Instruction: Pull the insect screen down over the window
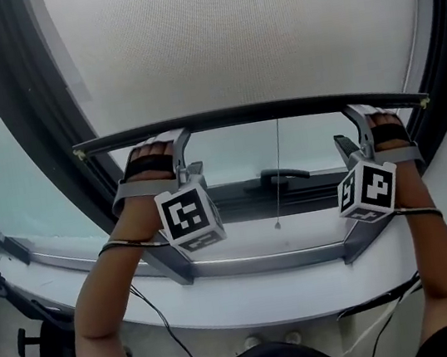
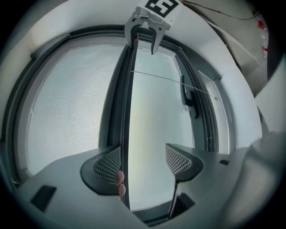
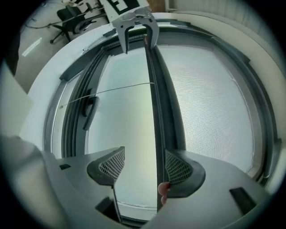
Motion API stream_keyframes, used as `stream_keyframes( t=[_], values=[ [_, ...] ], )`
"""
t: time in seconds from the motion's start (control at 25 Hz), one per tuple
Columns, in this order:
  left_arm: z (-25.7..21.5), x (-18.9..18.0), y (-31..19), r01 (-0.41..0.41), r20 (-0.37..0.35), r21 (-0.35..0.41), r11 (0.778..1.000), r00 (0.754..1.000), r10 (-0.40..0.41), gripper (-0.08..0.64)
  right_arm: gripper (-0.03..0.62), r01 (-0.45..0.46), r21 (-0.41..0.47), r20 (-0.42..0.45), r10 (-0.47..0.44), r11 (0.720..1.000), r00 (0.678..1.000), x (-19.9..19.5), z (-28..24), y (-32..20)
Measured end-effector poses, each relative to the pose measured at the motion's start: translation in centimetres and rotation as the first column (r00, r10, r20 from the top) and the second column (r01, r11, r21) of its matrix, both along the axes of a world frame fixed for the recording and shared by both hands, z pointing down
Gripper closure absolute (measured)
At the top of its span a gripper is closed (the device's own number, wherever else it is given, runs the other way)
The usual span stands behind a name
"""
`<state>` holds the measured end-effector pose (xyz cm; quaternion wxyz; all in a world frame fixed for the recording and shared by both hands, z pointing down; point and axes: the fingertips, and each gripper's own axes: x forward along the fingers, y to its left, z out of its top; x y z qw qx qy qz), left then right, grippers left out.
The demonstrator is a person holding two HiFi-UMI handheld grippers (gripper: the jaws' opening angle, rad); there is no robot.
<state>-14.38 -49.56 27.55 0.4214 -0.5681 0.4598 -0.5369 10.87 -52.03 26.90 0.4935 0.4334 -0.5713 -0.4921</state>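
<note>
Screen point(image 1: 235, 37), head view. The pale mesh covered the upper part of the window. Its dark bar point(image 1: 255, 114) lay level across the opening, above the handle point(image 1: 280, 175). I had the left gripper point(image 1: 177, 143) set over the bar near its left end and the right gripper point(image 1: 357, 117) near its right end, the two well apart. A thin cord point(image 1: 277, 144) hung from the bar's middle, past the handle, toward the sill point(image 1: 260, 247).

Left gripper view. The jaws stood apart, unclenched. The bar ran between them and lay against one pad point(image 2: 109, 163), with bare glass point(image 2: 152, 134) between it and the other pad. Mesh lay on one side of the bar and glass on the other. Two fingertips point(image 2: 120, 181) showed just beside the bar, below that pad. The right gripper appeared at the bar's far end.

Right gripper view. Here too I saw the jaws released and wide. The bar passed between them, close against the mesh-side pad point(image 3: 178, 167), and a fingertip point(image 3: 163, 190) sat beside it. The cord crossed the glass toward the handle.
</note>
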Motion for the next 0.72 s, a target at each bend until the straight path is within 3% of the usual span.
stream_keyframes(
  t=[0.08, 0.24, 0.44, 0.6, 0.72],
  values=[
    [1.8, 0.0, -0.1, 0.002, -0.016, -0.038, 0.999, 1.000, -0.003, 0.244, 0.308, -0.013, -0.018, -0.029, 0.012, 1.000, 1.000, 0.1, 1.8, -0.2],
    [5.0, -0.5, -0.2, 0.015, 0.036, -0.054, 0.998, 0.999, -0.013, 0.244, 0.308, -0.023, -0.050, -0.039, 0.021, 0.998, 0.999, 0.2, 4.6, 0.0],
    [6.4, 0.4, 0.1, 0.002, -0.034, -0.061, 0.998, 0.999, -0.004, 0.244, 0.308, -0.033, -0.102, -0.052, 0.028, 0.994, 0.998, 0.3, 6.7, 0.3],
    [10.3, -0.3, 0.0, 0.044, 0.023, -0.140, 0.989, 0.999, -0.041, 0.244, 0.308, -0.021, -0.154, -0.032, 0.017, 0.988, 0.999, 0.2, 9.9, 0.4],
    [11.6, 0.0, 0.3, 0.050, 0.017, -0.162, 0.986, 0.999, -0.047, 0.245, 0.308, -0.033, -0.171, -0.012, 0.032, 0.985, 0.999, 0.5, 11.0, 0.6]
  ],
)
